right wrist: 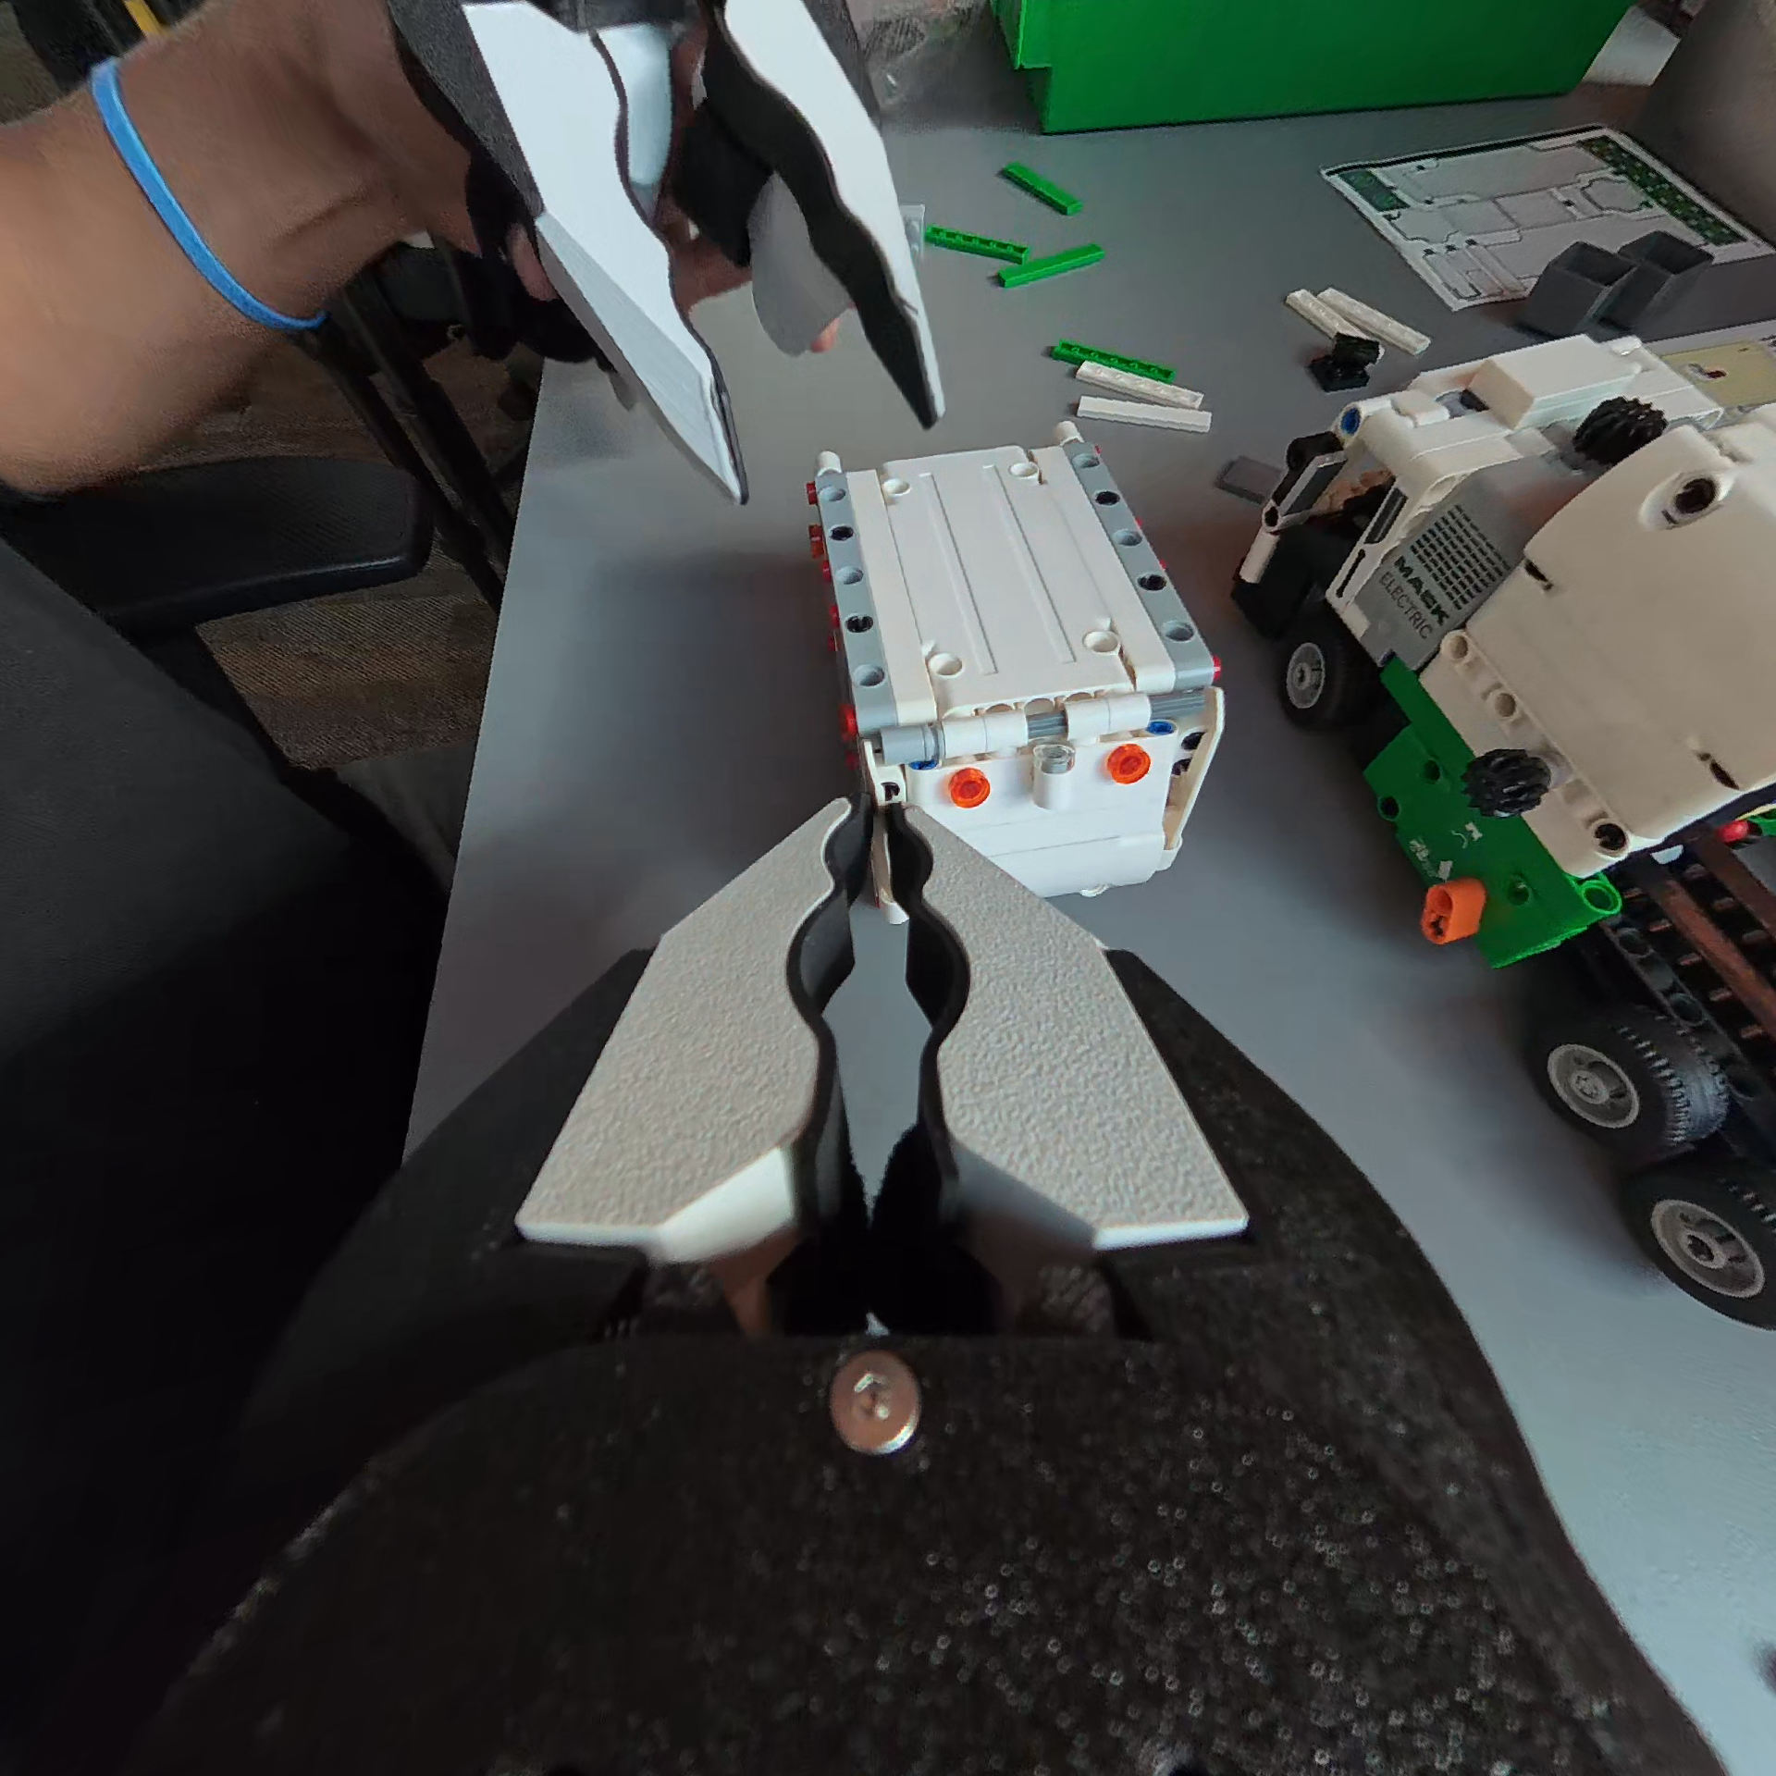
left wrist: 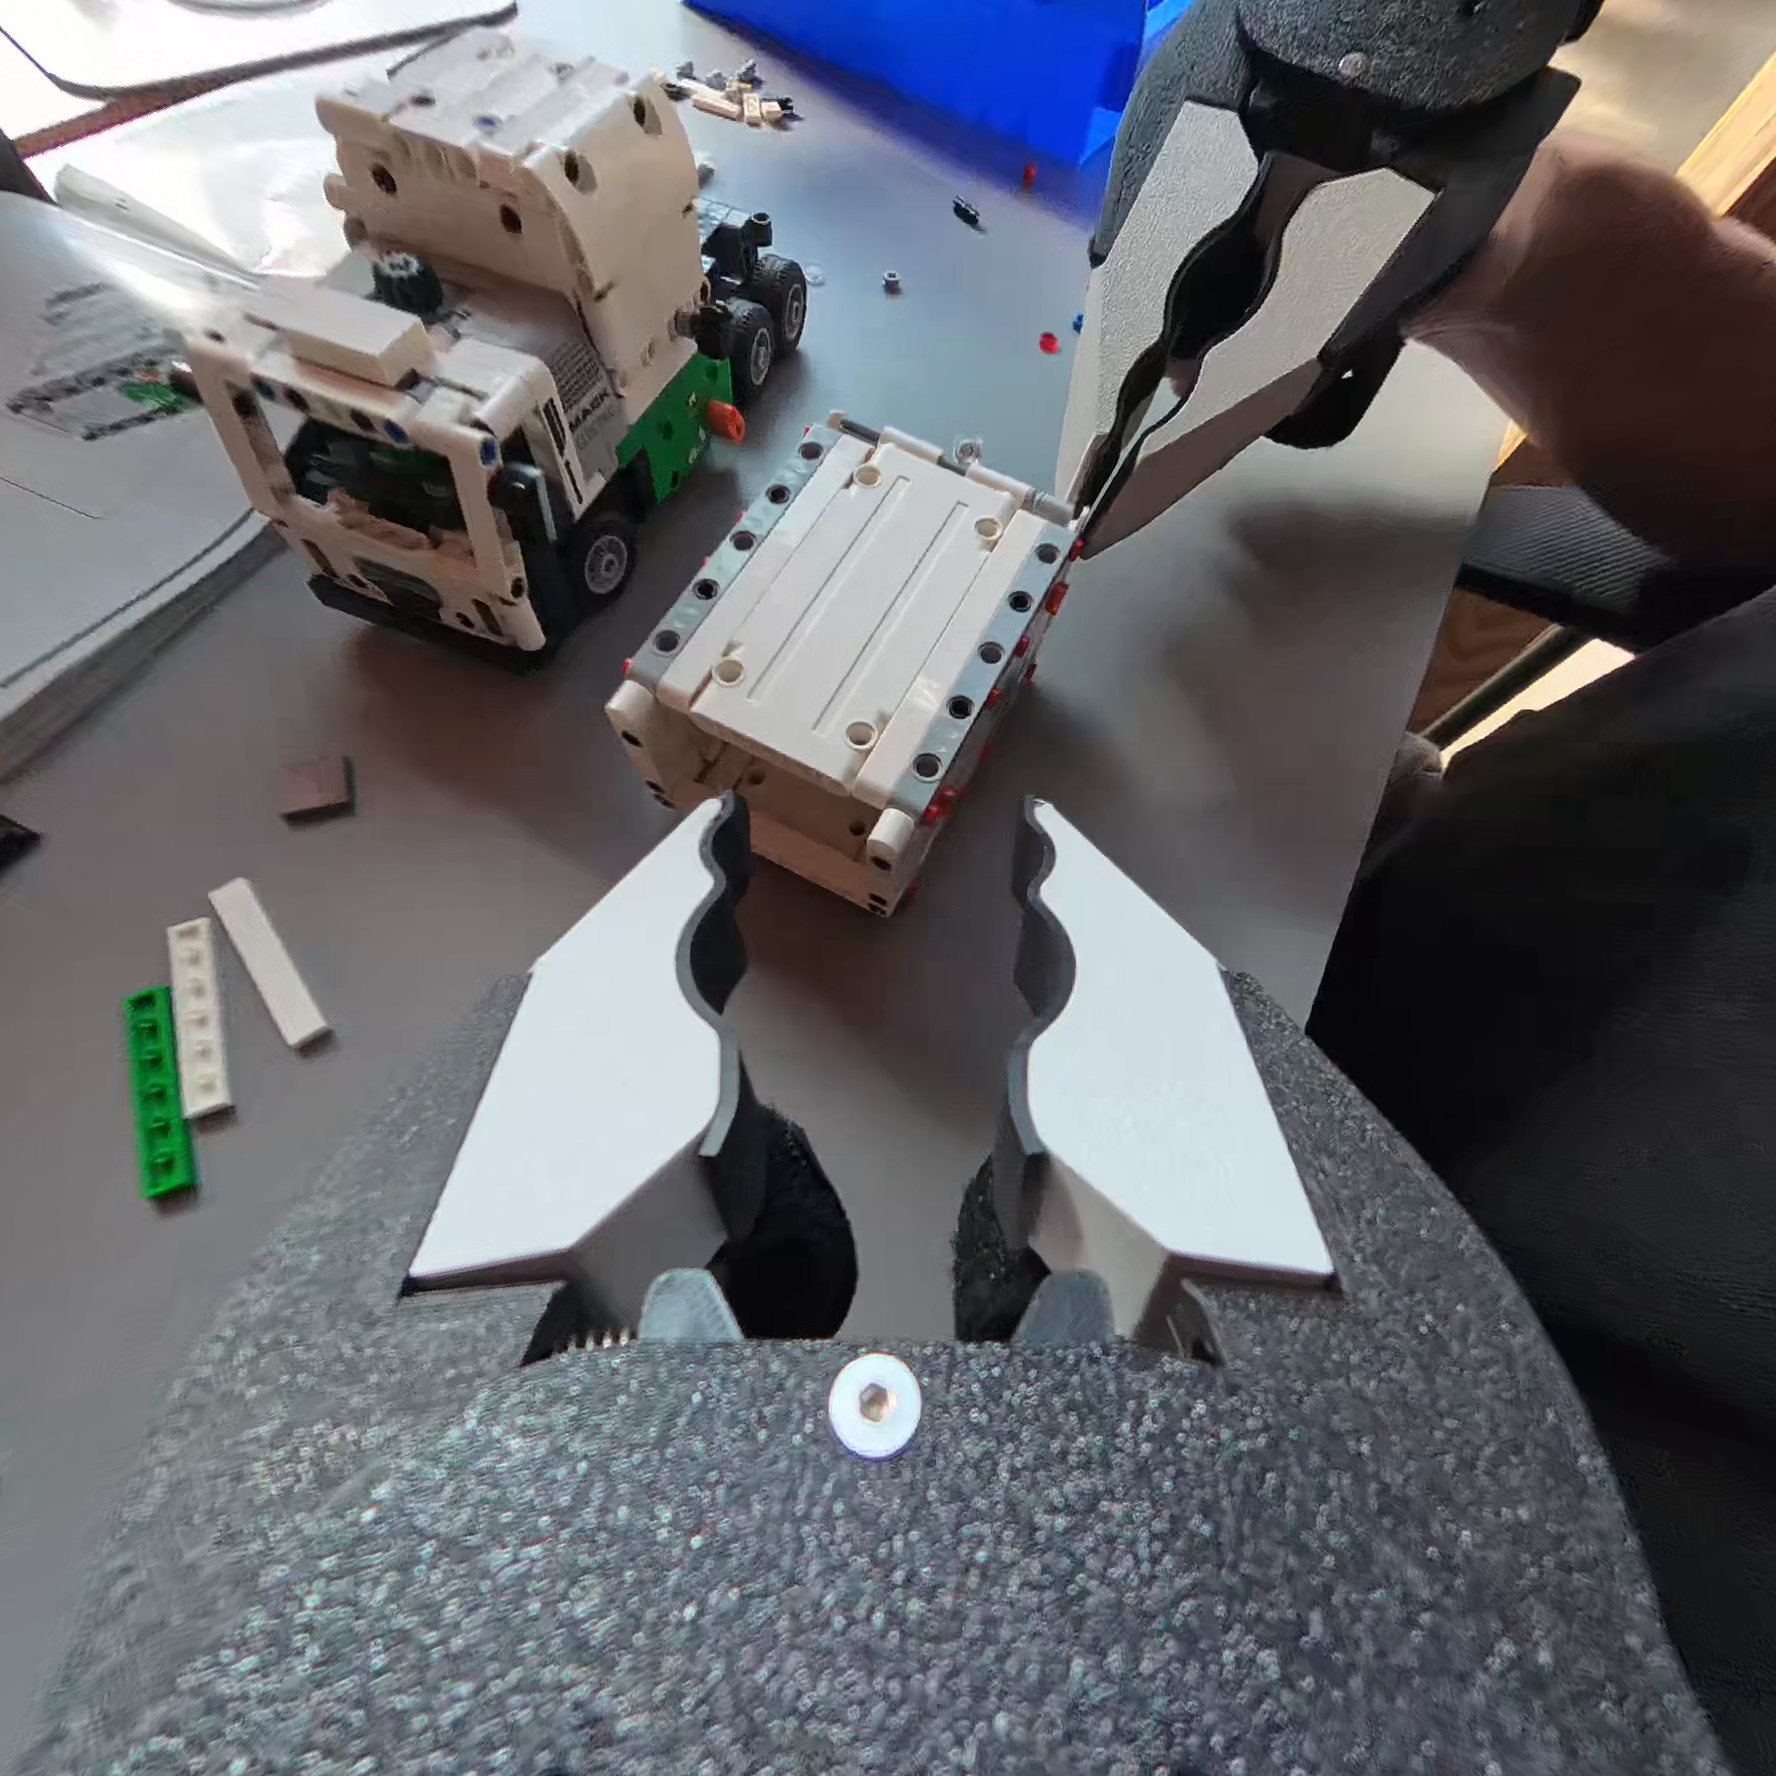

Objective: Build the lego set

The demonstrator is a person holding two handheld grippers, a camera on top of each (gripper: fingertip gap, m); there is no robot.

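A white box-shaped lego module (left wrist: 846, 634) with grey holed beams along its top edges stands on the grey table; it also shows in the right wrist view (right wrist: 999, 577), with two orange studs on its near end. My left gripper (left wrist: 881, 812) is open and empty, just short of the module's near end, and hovers above its far end in the right wrist view (right wrist: 831, 456). My right gripper (right wrist: 879, 812) is shut on a thin white panel edge at the module's lower corner; the left wrist view shows it (left wrist: 1086, 536) at the module's far right corner.
A white and green lego truck (left wrist: 481, 384) (right wrist: 1538, 673) stands beside the module. Loose green and white plates (left wrist: 192, 1038) (right wrist: 1134, 384) lie nearby. An instruction booklet (left wrist: 86, 404), a blue bin (left wrist: 961, 67), a green box (right wrist: 1297, 58) and a sheet (right wrist: 1538, 211) lie farther off. The table edge (right wrist: 500, 673) and a black chair (right wrist: 240, 538) are close. Across from one pair of fingers to the other is roughly 10 cm.
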